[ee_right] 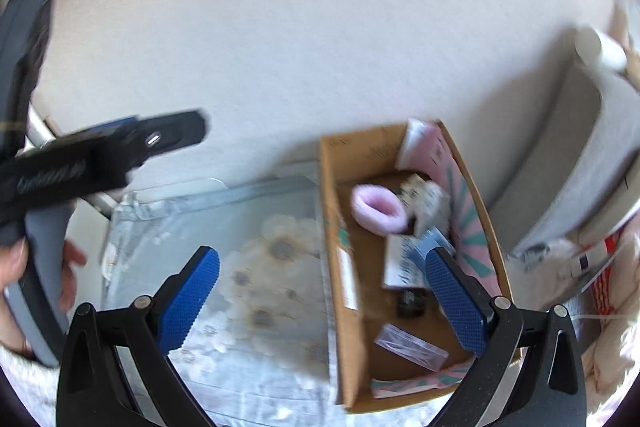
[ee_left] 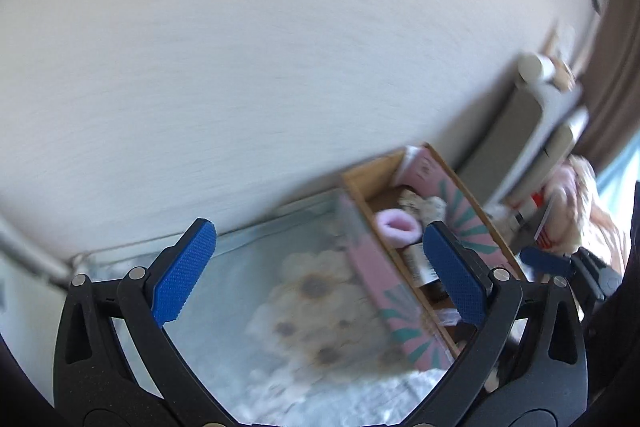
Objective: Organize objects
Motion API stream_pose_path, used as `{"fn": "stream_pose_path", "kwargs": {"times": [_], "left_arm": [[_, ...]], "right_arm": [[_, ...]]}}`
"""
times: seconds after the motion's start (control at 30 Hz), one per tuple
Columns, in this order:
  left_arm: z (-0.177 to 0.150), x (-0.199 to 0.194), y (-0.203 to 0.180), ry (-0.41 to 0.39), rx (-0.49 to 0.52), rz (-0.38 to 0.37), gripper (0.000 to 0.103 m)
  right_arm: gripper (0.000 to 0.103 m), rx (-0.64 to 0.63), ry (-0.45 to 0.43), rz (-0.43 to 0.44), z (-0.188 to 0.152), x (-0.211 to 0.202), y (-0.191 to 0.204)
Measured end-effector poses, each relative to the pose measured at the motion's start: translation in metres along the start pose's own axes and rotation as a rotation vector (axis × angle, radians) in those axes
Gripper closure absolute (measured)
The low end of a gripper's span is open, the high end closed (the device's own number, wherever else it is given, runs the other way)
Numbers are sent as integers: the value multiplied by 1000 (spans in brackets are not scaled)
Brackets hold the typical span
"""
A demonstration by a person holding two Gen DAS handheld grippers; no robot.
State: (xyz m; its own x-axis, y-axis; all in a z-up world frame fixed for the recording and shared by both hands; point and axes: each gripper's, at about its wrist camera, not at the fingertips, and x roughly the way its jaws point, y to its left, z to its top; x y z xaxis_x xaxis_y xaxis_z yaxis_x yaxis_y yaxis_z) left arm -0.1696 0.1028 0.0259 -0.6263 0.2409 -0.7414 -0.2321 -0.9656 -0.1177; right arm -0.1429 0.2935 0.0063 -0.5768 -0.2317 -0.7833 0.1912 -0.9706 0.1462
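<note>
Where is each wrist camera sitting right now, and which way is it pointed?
Left wrist: on the left gripper, open and empty, looking down across the floral cloth towards the wall; the cardboard box is at right, with the right gripper's blue tip beyond.
Right wrist: on the right gripper, open, above the box, looking into it; the left gripper's body and a hand show at left.
Shared: box, pink fuzzy ring, cloth, wall.
</note>
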Motion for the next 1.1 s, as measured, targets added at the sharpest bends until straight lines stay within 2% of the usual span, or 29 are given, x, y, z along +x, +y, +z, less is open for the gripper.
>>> {"fn": "stream_pose_path", "kwargs": {"times": [0.17, 0.37, 0.63, 0.73, 1.1], "left_arm": [[-25, -52, 35, -39, -68, 117, 0], [-71, -88, 61, -56, -159, 178, 0], [-136, -112, 70, -106, -218, 265, 0], [-142, -115, 68, -113, -216, 289, 0], [-145, -117, 68, -112, -234, 296, 0]], "right_arm": [[1, -58, -25, 33, 7, -13, 38], [1, -133, -46, 30, -1, -23, 72], [1, -163, -46, -3, -30, -18, 78], [1, -151, -36, -11, -34, -17, 75], [1, -137, -60, -28, -38, -28, 74]]}}
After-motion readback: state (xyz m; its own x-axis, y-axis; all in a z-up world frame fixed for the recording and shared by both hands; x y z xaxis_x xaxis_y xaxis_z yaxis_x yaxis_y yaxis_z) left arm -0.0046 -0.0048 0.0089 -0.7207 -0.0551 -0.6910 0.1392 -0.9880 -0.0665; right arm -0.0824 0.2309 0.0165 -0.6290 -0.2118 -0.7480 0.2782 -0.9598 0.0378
